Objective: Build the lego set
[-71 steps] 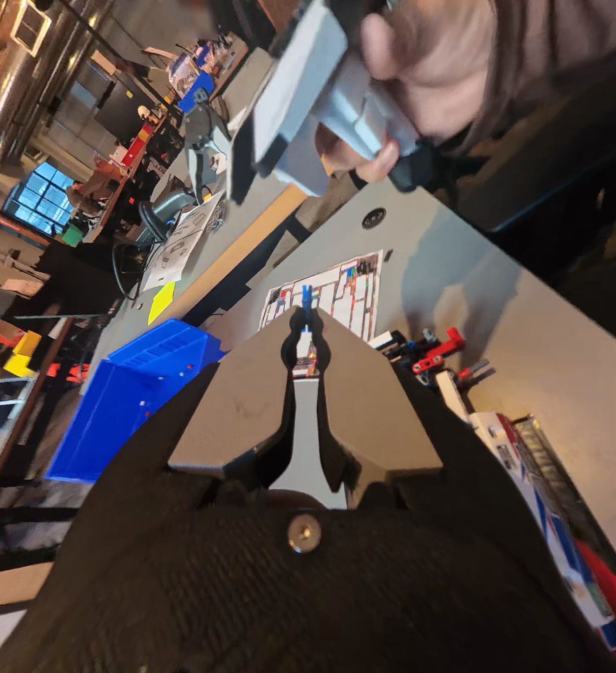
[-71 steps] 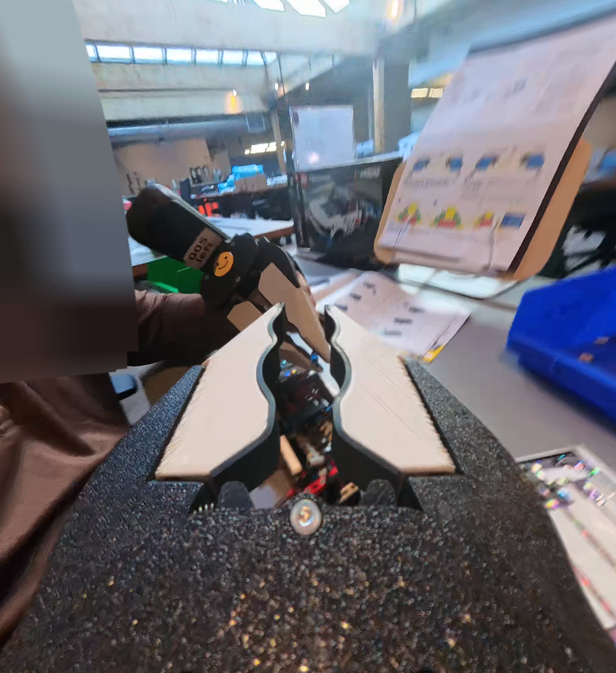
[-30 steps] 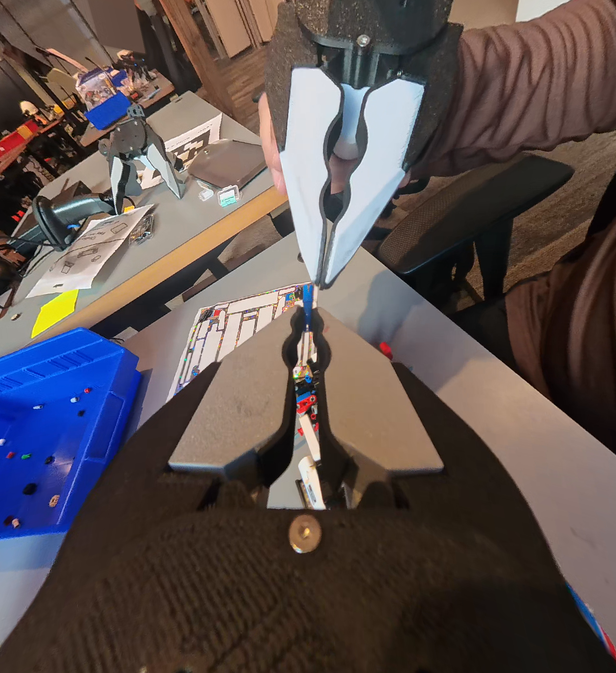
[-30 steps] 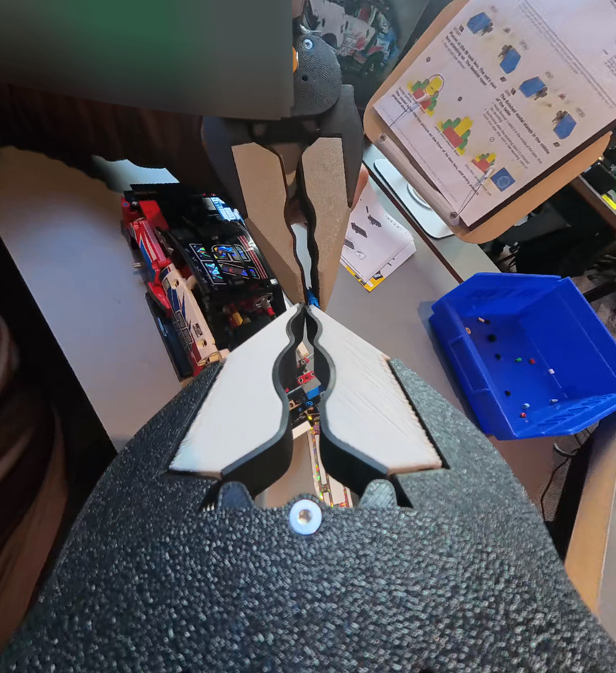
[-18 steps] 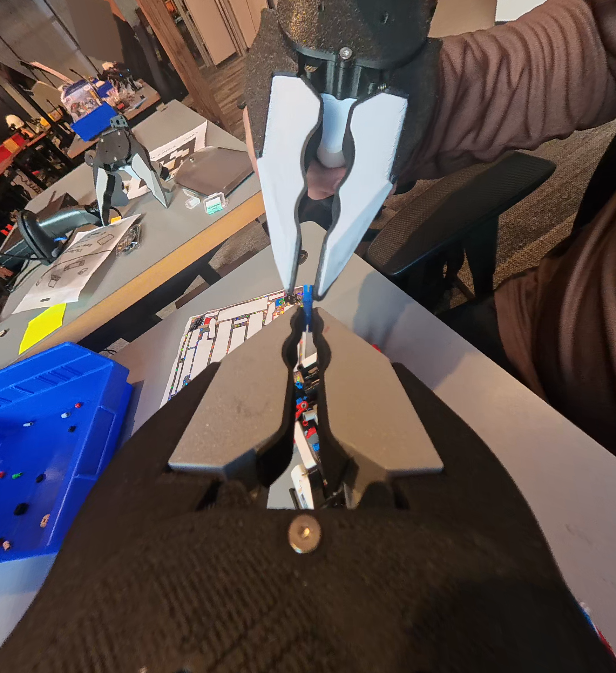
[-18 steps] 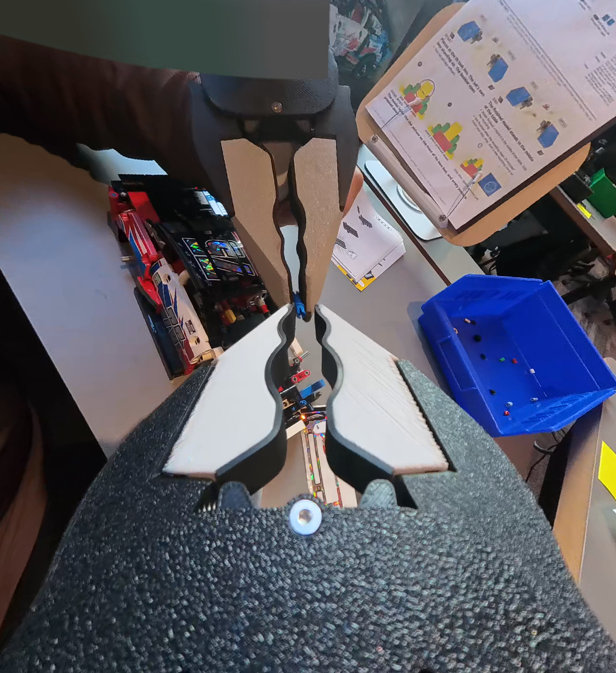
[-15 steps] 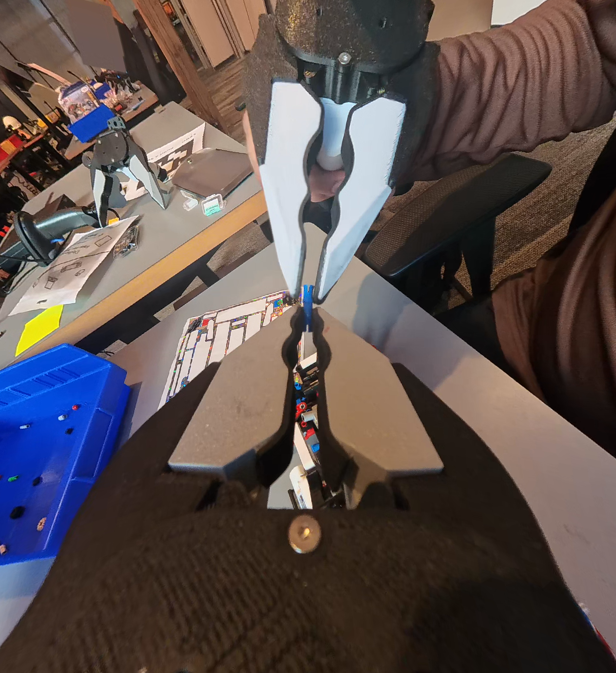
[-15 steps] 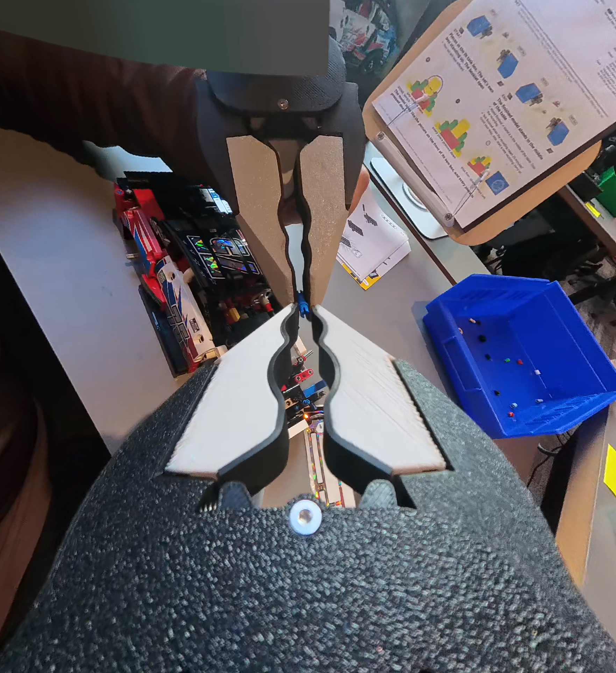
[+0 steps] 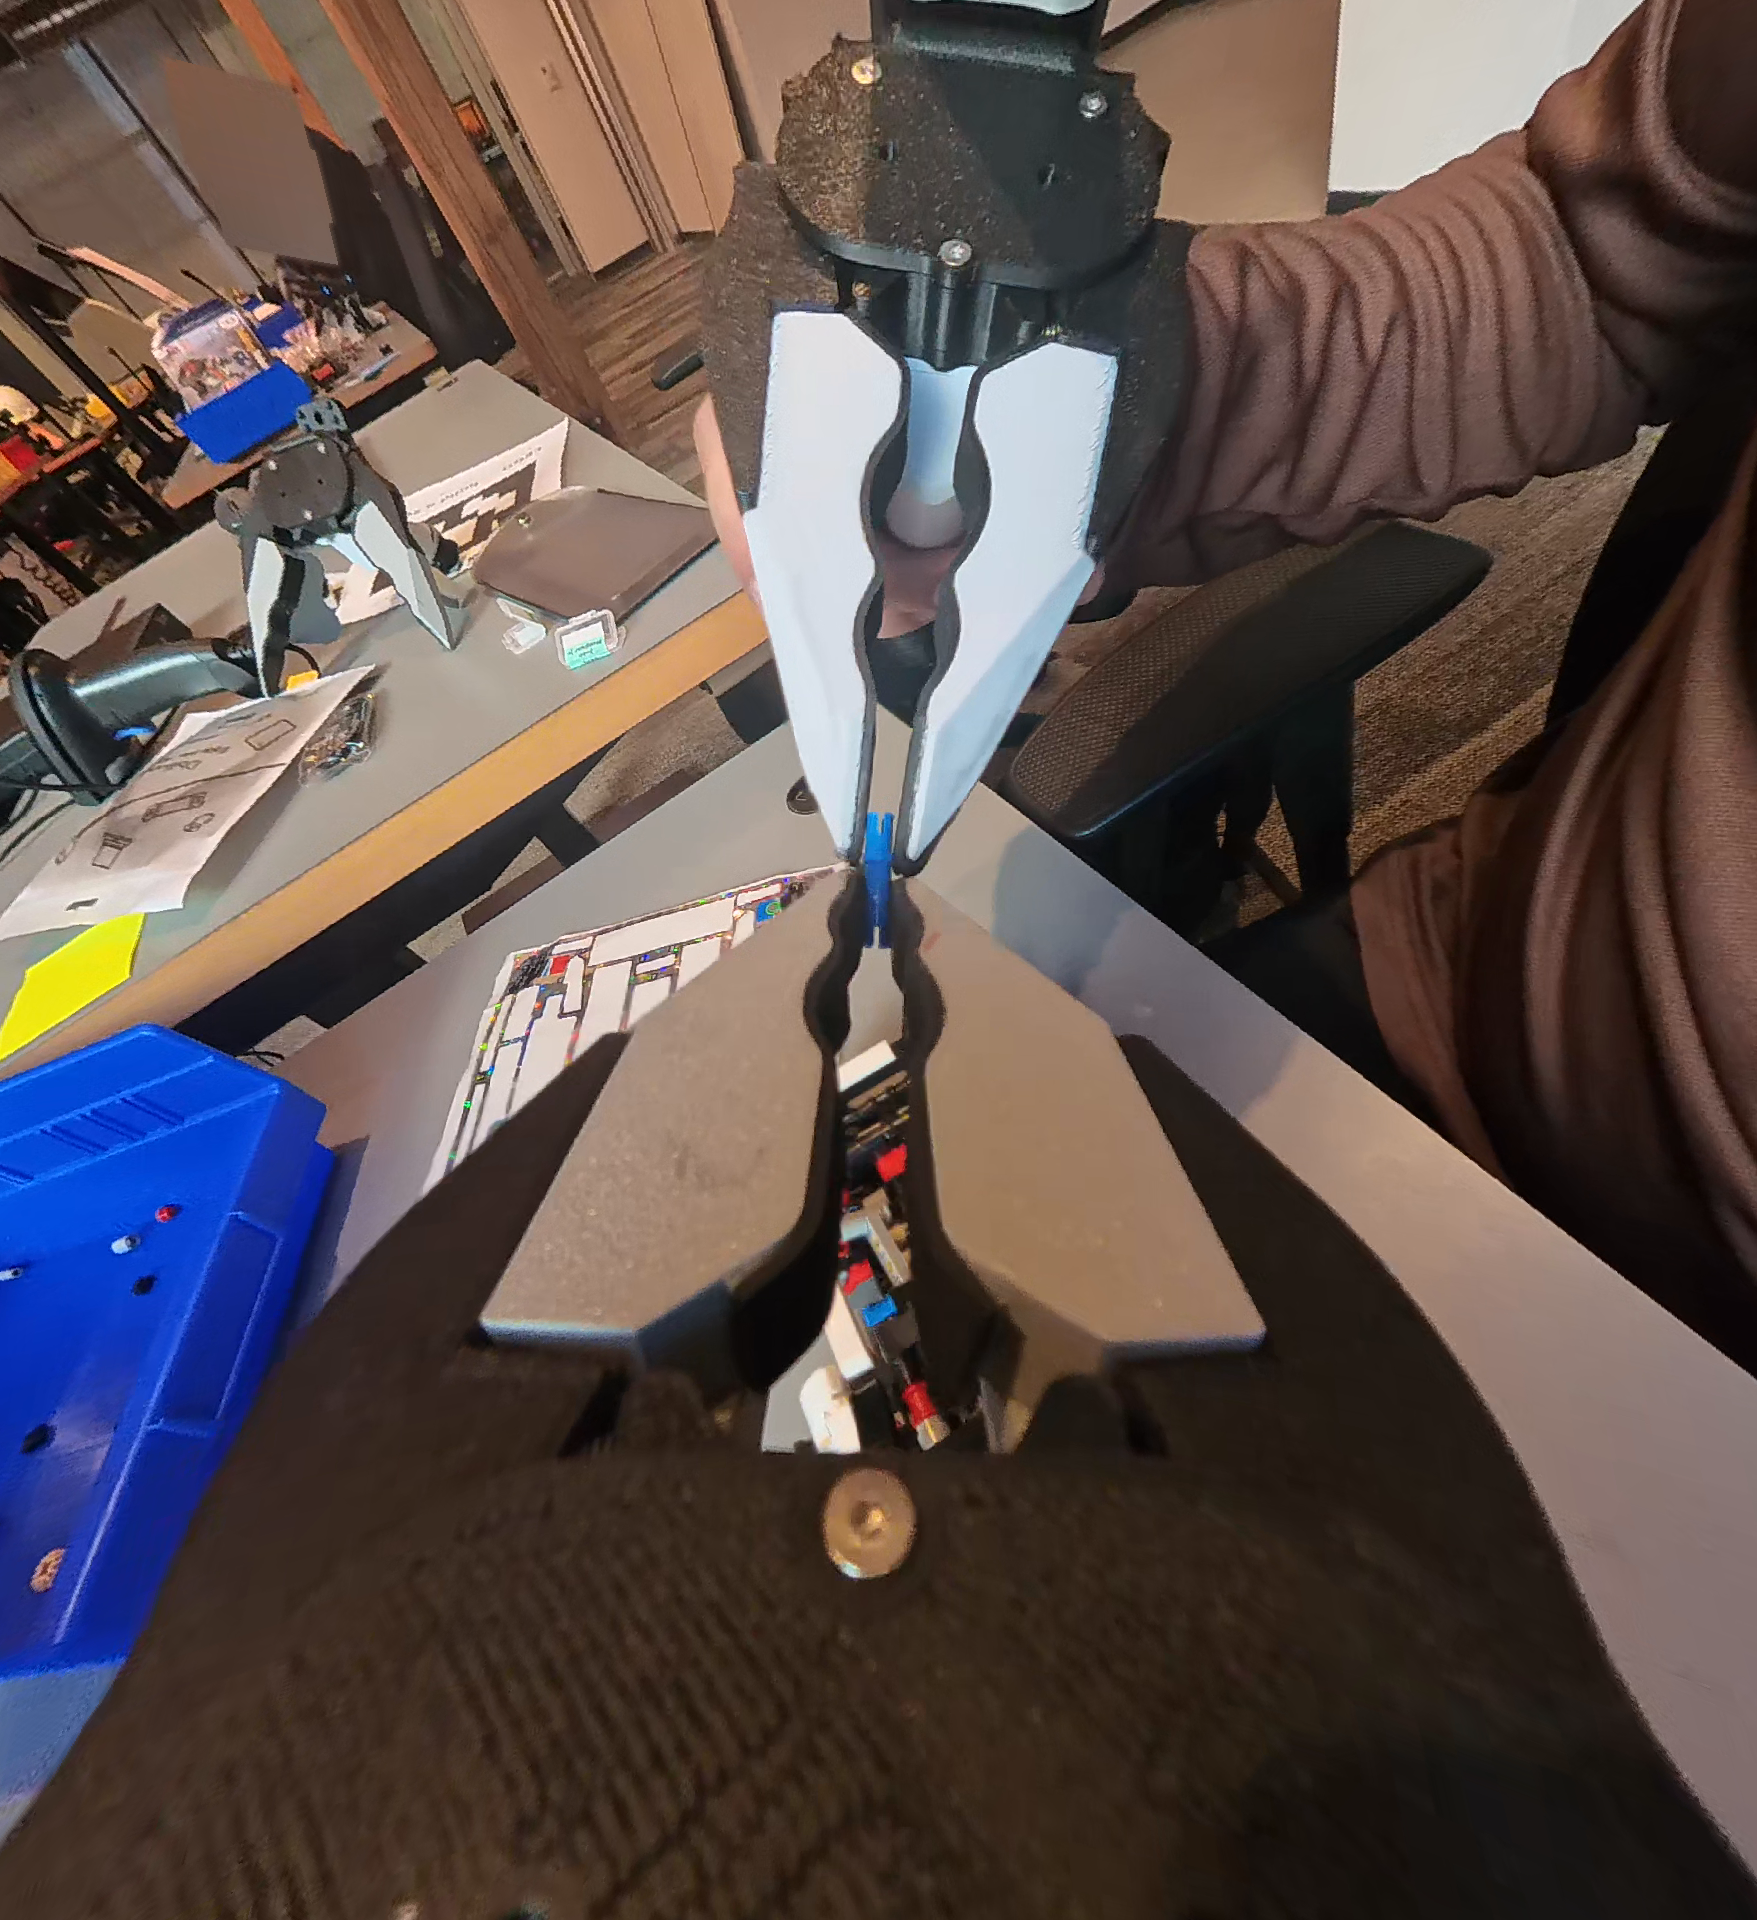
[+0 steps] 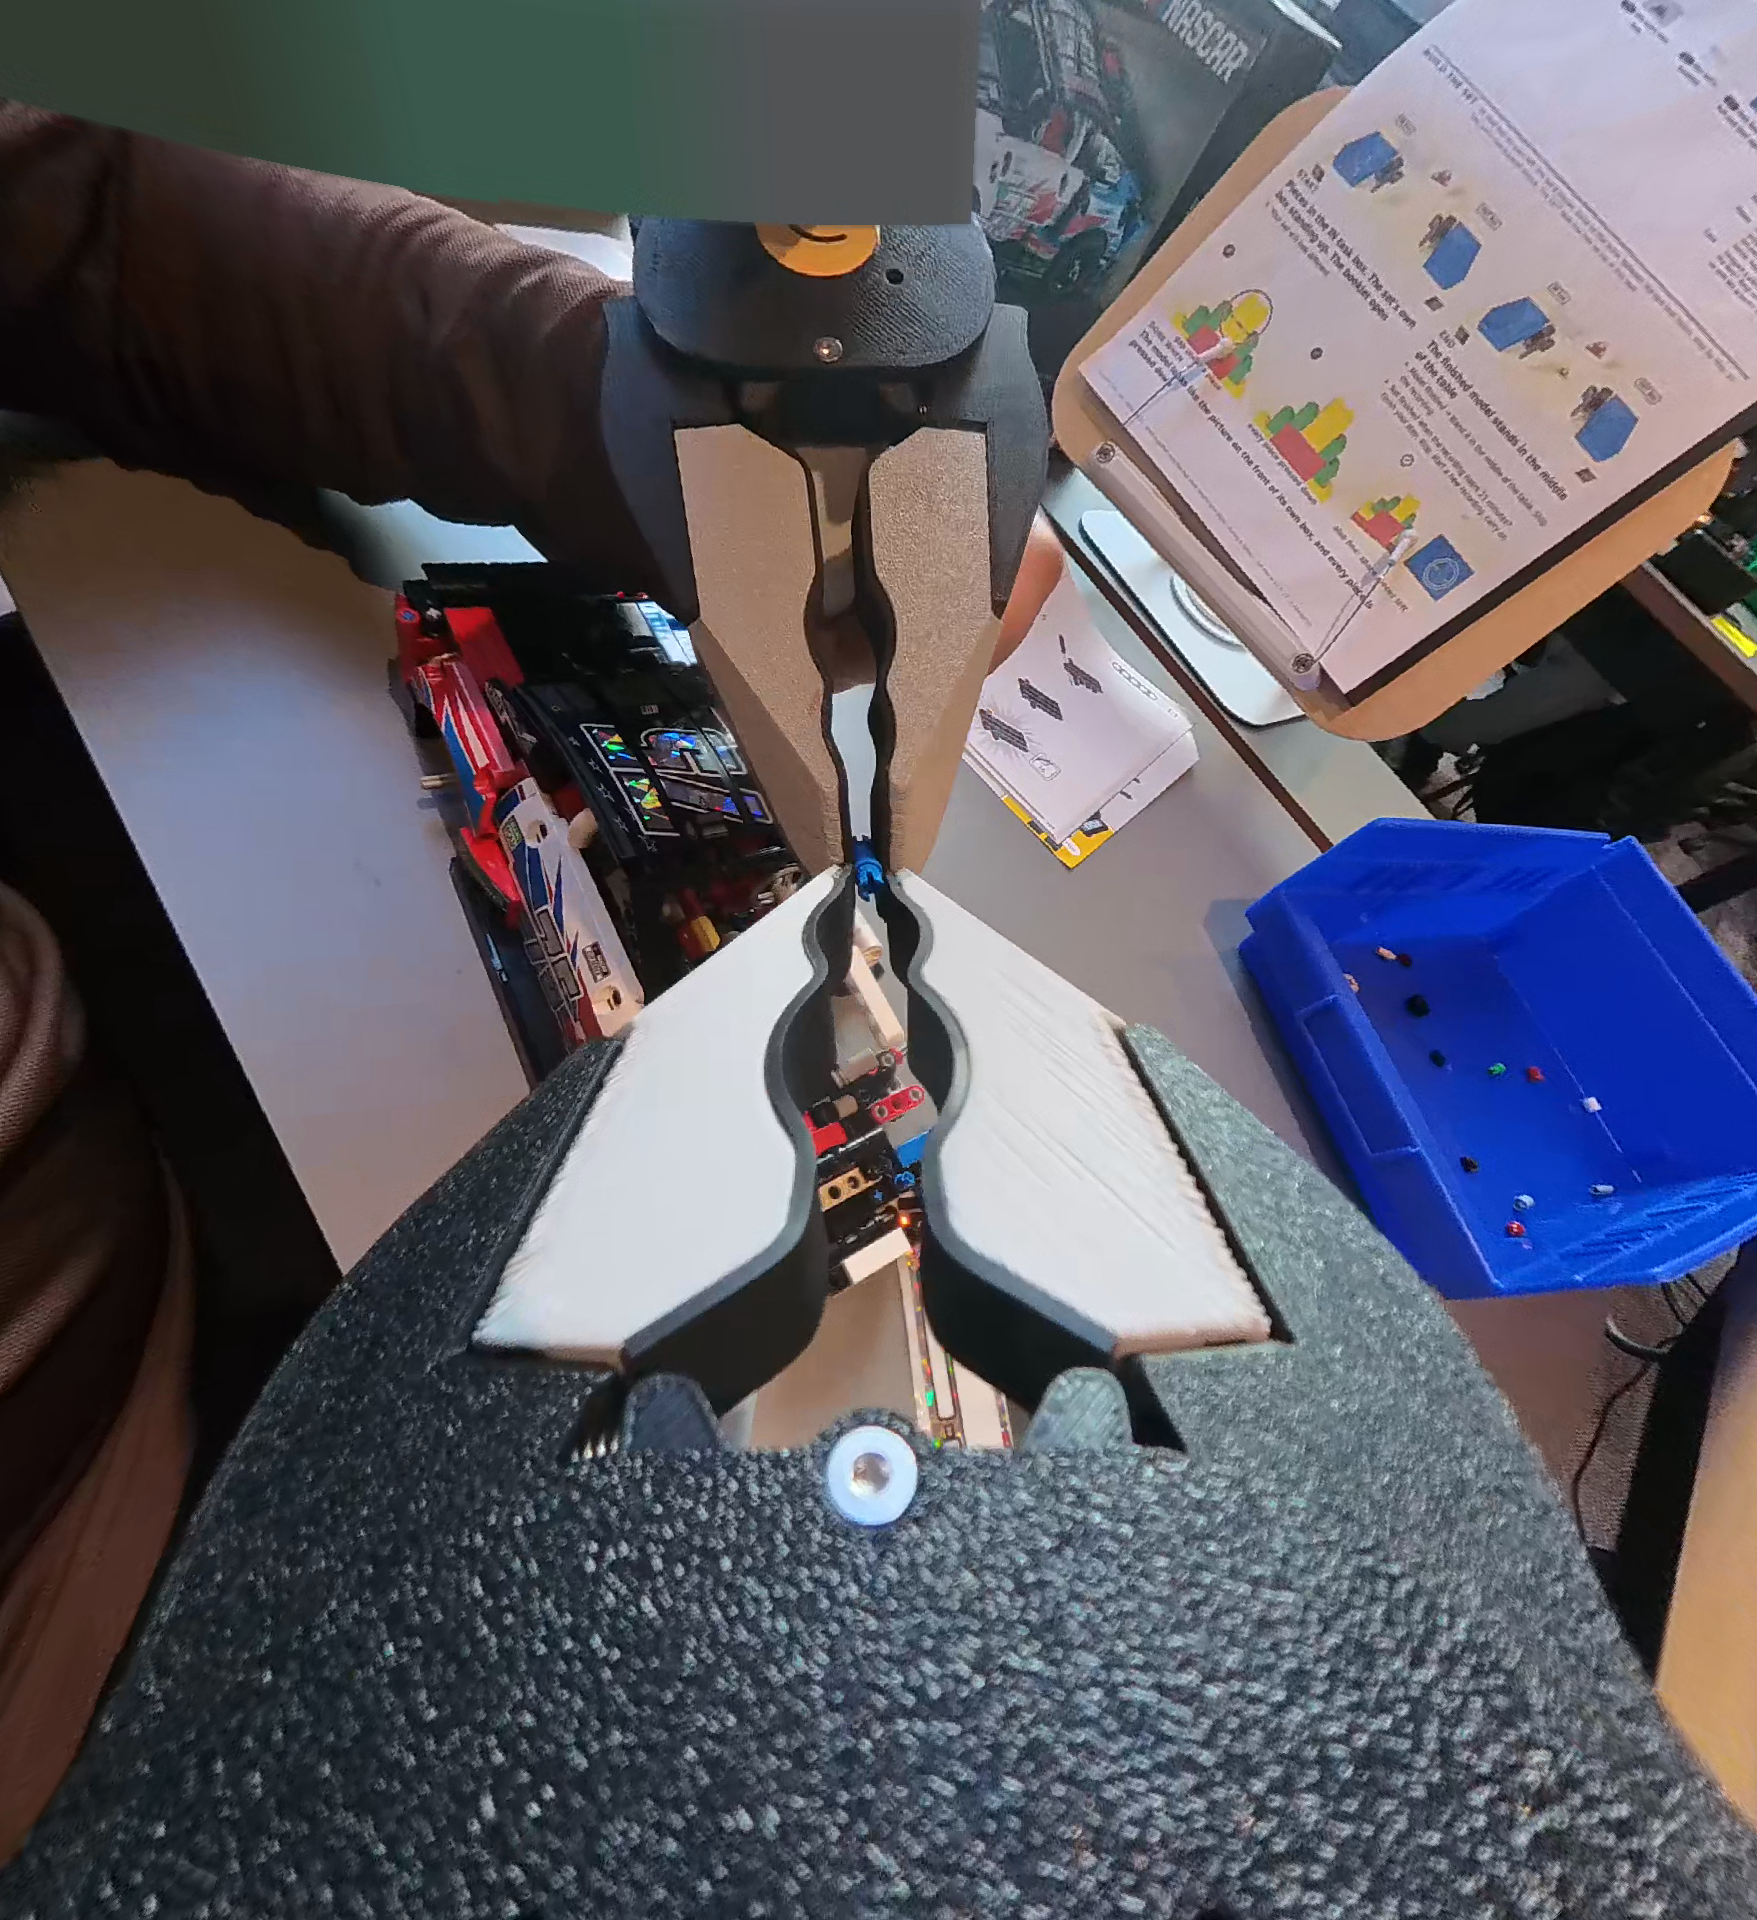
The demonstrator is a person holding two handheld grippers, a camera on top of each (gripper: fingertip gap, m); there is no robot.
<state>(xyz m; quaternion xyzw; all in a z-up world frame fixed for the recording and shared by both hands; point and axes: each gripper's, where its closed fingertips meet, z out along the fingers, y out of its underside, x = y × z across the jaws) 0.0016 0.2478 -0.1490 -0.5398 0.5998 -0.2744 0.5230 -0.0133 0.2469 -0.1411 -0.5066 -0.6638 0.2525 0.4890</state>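
A small blue Lego pin is held in mid-air between both grippers, which point tip to tip. My left gripper, with grey fingers, is shut on one end of the pin. My right gripper, with white fingers, is closed around the other end of the pin. The right gripper also shows opposite in the left wrist view, and the left gripper opposite in the right wrist view. A red, black and white Lego car lies on the grey table below. Loose Lego parts lie under the fingers.
A blue bin with several small pieces stands to one side and also shows in the left wrist view. A sticker sheet and a booklet lie on the table. An instruction board leans behind. A chair stands off the table's edge. My two grippers' fingertips are within a few centimetres of each other.
The right gripper swung round to face the left one, opened briefly, then closed its tips onto the free end of the blue pin. The left gripper kept its hold.
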